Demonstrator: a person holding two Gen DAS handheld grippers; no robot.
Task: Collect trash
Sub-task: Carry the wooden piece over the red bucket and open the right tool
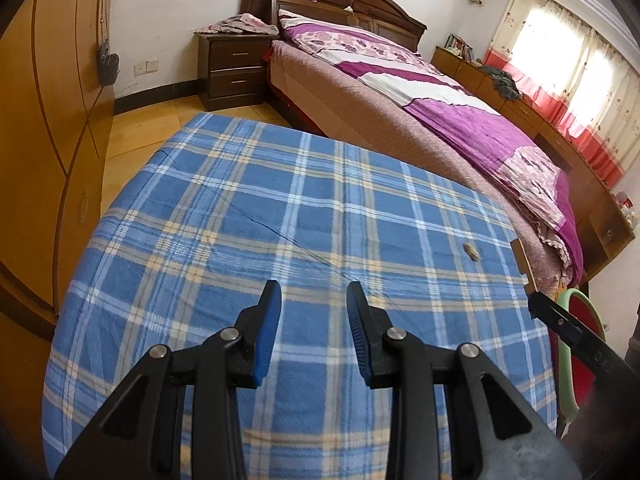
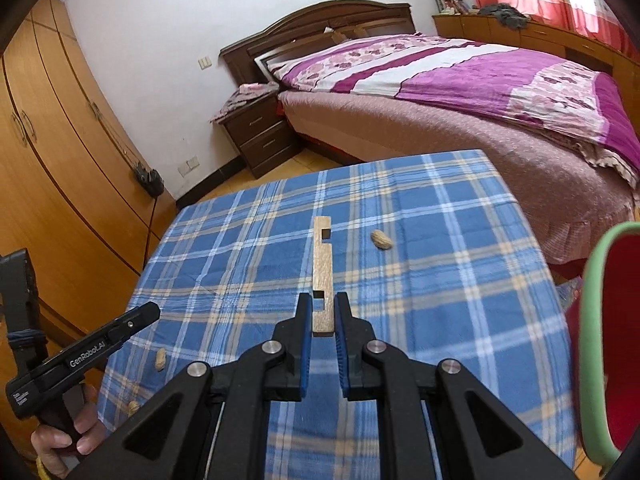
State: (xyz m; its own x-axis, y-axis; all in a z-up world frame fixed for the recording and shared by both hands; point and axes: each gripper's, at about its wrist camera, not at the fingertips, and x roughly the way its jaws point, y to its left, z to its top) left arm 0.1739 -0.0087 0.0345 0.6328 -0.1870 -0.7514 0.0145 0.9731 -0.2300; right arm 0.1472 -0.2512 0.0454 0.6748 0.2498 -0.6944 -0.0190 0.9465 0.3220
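Observation:
A flat wooden strip (image 2: 323, 264) with square notches sticks out forward from my right gripper (image 2: 323, 300), which is shut on its near end above the blue plaid tablecloth (image 2: 440, 280). In the left wrist view the strip (image 1: 523, 260) shows at the right edge, with the right gripper (image 1: 536, 304) below it. A peanut (image 2: 382, 239) lies on the cloth right of the strip, also the peanut (image 1: 472, 252). Two more peanuts (image 2: 160, 360) lie near the table's left edge. My left gripper (image 1: 313, 292) stands open over the cloth with nothing between its fingers.
A red bin with a green rim (image 2: 596, 320) stands off the table's right side, also the bin (image 1: 576, 344). A bed with a purple quilt (image 2: 480, 76) lies beyond the table. Wooden wardrobes (image 2: 60, 160) line the left wall. A hand (image 2: 60, 440) grips the left gripper's handle.

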